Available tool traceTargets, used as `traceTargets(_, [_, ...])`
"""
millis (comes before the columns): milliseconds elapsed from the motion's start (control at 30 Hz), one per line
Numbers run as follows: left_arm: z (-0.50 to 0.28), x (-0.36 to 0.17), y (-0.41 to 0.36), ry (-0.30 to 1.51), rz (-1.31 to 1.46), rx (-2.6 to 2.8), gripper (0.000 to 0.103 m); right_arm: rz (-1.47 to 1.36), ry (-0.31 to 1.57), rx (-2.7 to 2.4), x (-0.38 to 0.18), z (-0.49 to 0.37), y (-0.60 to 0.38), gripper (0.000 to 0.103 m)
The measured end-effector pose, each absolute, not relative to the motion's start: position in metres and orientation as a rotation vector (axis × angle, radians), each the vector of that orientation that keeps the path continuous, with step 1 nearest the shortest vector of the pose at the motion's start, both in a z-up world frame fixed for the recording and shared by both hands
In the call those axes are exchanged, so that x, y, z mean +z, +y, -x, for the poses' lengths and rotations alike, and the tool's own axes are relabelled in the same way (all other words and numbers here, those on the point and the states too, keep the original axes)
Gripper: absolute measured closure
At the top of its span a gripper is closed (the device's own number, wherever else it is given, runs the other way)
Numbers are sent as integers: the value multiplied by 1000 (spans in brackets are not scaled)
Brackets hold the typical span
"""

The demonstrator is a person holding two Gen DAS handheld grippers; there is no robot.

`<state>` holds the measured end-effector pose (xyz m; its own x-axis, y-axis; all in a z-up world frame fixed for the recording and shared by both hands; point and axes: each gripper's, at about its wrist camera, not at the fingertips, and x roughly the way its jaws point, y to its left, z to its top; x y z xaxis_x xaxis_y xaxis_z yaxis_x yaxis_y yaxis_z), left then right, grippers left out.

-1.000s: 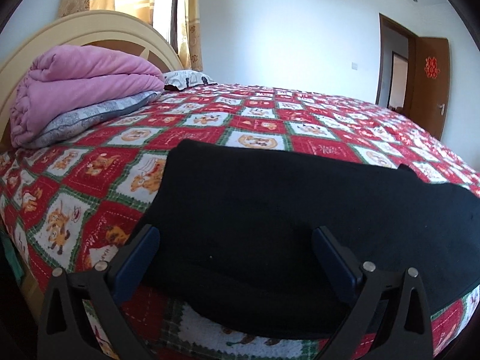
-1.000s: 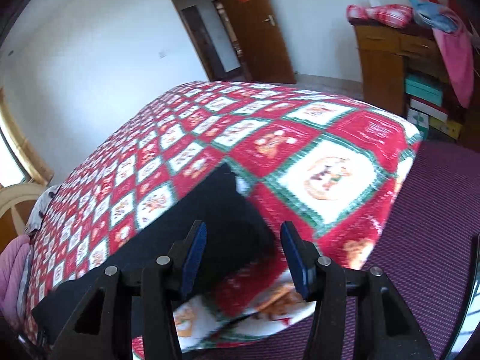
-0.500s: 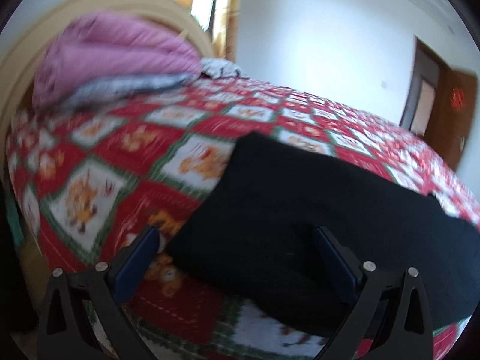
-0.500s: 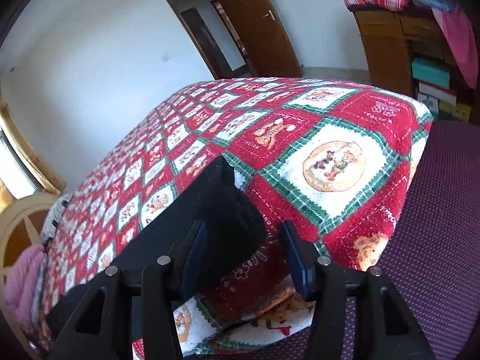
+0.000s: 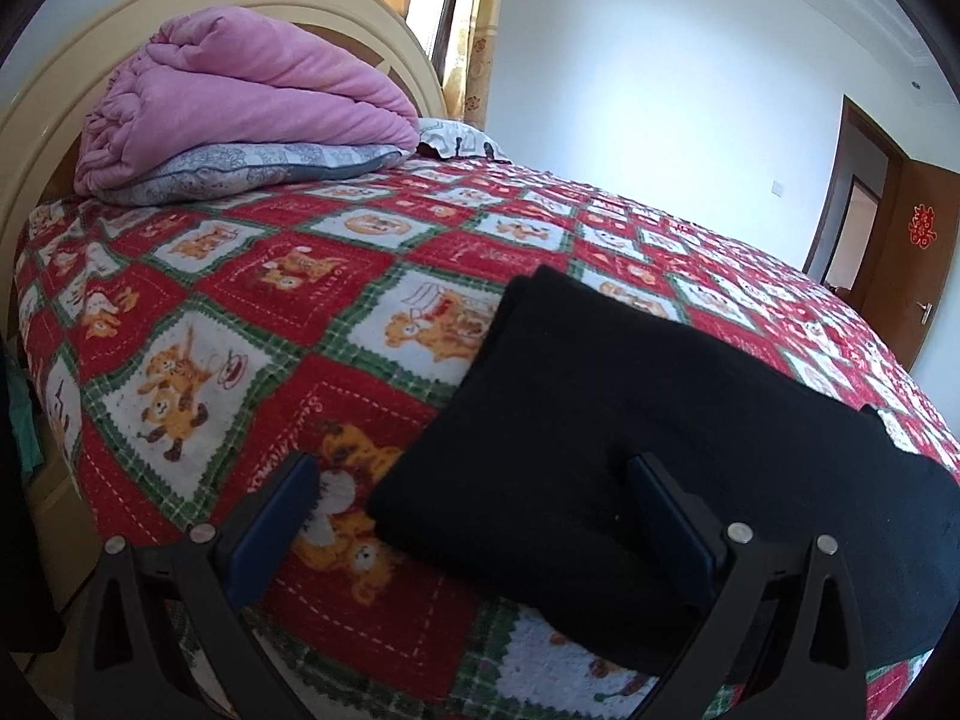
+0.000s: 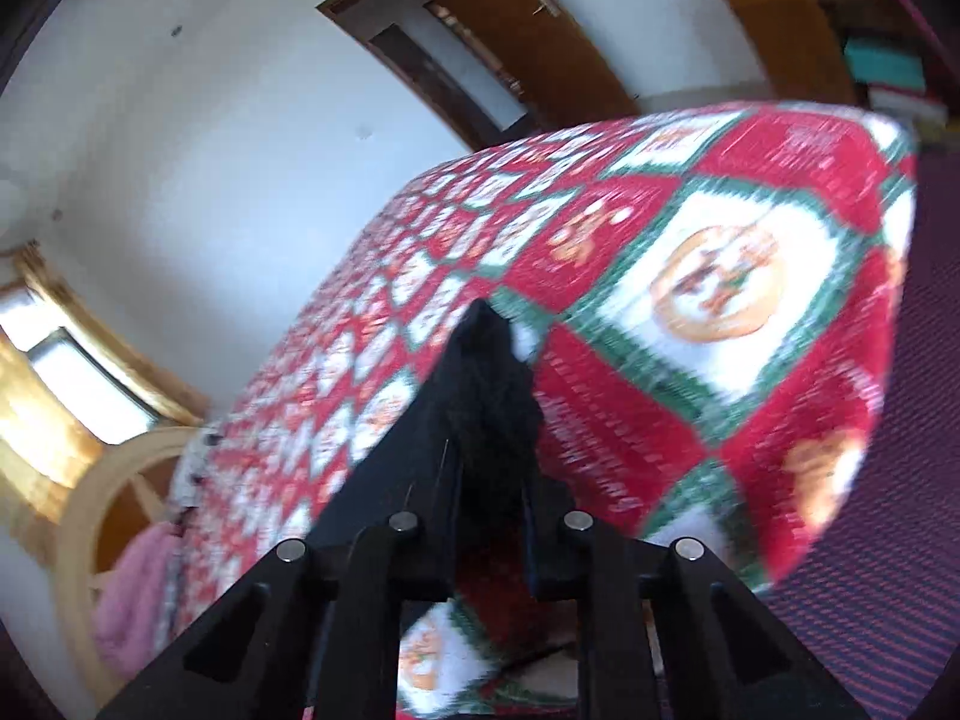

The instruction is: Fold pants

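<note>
White walls and a brown door backed the bed; black pants lay lengthwise between both tongs, left tongs spread astride one end, right tongs just closed, pinching the other end.

Open bedspread lies clear left of the black pants; a pink quilt blocks the headboard end.
</note>
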<state>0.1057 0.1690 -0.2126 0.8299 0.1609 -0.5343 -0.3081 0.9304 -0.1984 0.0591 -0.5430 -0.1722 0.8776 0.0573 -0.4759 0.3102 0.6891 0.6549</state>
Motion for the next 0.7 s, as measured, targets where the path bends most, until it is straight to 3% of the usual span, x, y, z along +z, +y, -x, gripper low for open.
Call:
traceTargets(367, [-106, -212, 169, 532, 287, 252, 0, -929, 431, -128, -187, -59, -555, 88])
traceTargets(400, [-106, -212, 168, 531, 286, 253, 0, -928, 432, -131, -187, -59, -554, 93])
traceTargets(700, [-106, -214, 167, 536, 292, 245, 0, -545, 416, -172, -126, -67, -494, 96])
